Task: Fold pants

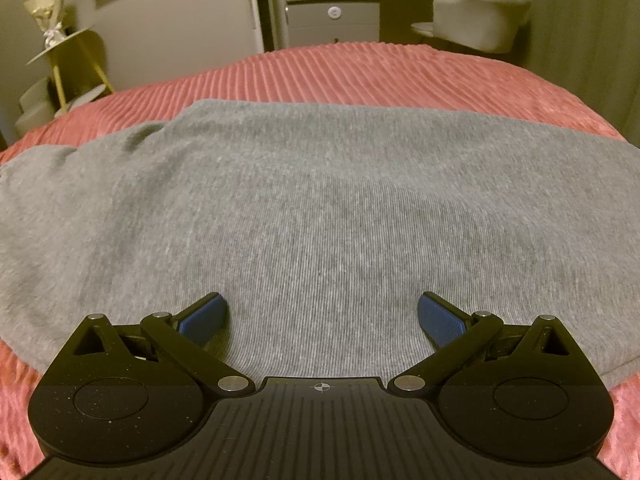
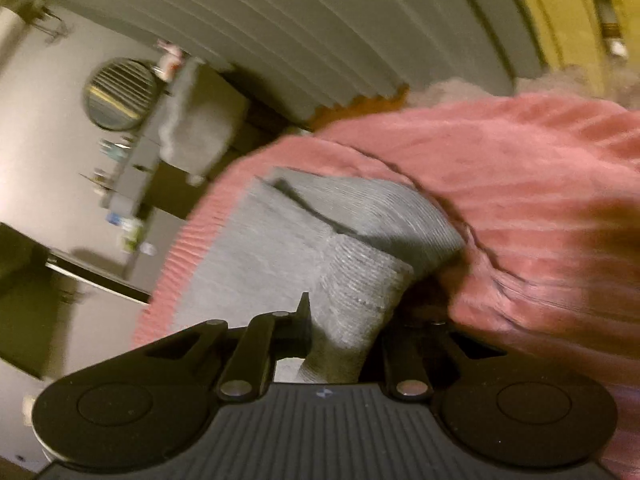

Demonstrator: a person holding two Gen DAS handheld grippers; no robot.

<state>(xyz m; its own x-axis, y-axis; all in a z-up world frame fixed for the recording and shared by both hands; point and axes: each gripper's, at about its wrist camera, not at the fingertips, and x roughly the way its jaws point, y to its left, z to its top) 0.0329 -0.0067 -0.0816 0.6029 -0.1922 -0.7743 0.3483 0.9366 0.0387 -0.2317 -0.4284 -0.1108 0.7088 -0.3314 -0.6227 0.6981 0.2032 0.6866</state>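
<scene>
Nearest in the left wrist view, the left gripper (image 1: 323,320) hangs low over the grey pants (image 1: 304,208) with its two blue-padded fingers (image 1: 204,320) spread wide apart and nothing between them. The cloth lies directly beneath and ahead of the fingertips; whether the pads touch it cannot be told. From there the pants stretch away in a broad, mostly flat sheet that fills the middle of the view, with a soft wrinkle toward the far left corner. They rest on a pink ribbed bedspread (image 1: 360,72), which shows along the near corners and in a wide band beyond the far edge of the cloth. Past the bed stand a pale upholstered chair (image 1: 480,20) at the right, a dresser (image 1: 332,20) in the middle and a gold side stand (image 1: 76,64) at the left.

In the right wrist view, which is tilted and motion-blurred, the right gripper (image 2: 340,340) has its fingers drawn together on a bunched edge of the pants (image 2: 360,292). The pinched fold rises out of the gap between them and is lifted off the bedspread (image 2: 520,184). Beyond it, the remaining grey cloth lies on the bed, with a dark crease running across it. Farther off, a round mirror (image 2: 120,94) hangs on the wall.
</scene>
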